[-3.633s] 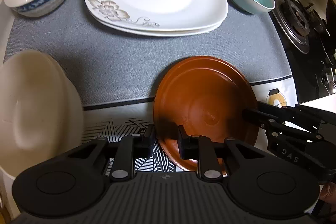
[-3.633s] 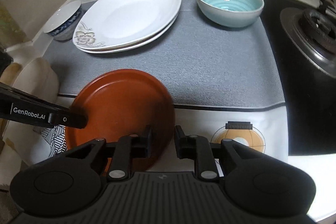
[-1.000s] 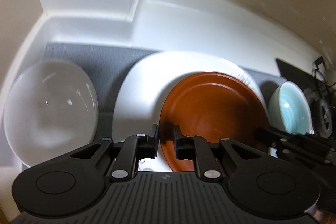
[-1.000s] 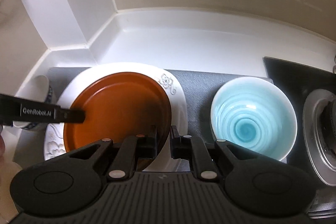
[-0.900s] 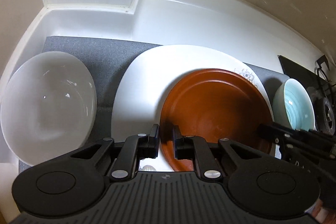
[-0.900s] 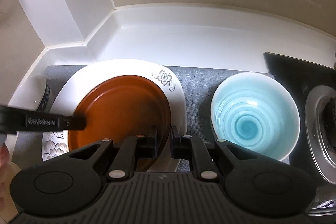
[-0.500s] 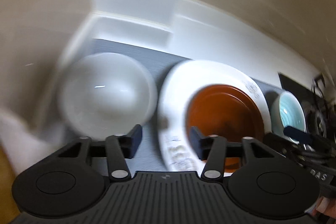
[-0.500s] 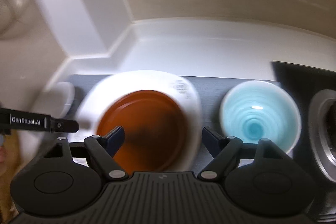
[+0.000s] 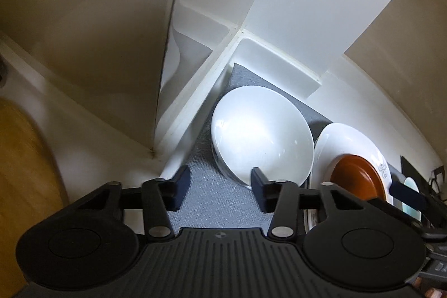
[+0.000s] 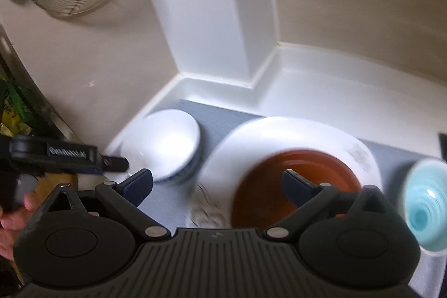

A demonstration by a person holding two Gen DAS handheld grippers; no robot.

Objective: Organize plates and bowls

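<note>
Brown plate (image 10: 293,180) rests on white plates (image 10: 279,136), beyond right tongs (image 10: 218,180), jaws widening, empty; left tongs (image 9: 220,187) narrowing, empty.

Brown plate (image 10: 296,180) atop white plates (image 10: 279,136); white bowl (image 9: 259,130) beside, teal bowl (image 10: 427,203) blurry.

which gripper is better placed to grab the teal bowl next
Right, probably. The teal bowl sits just beyond the right gripper, whose jaws are opening and empty. The left gripper faces the white bowl at the far end.
</note>
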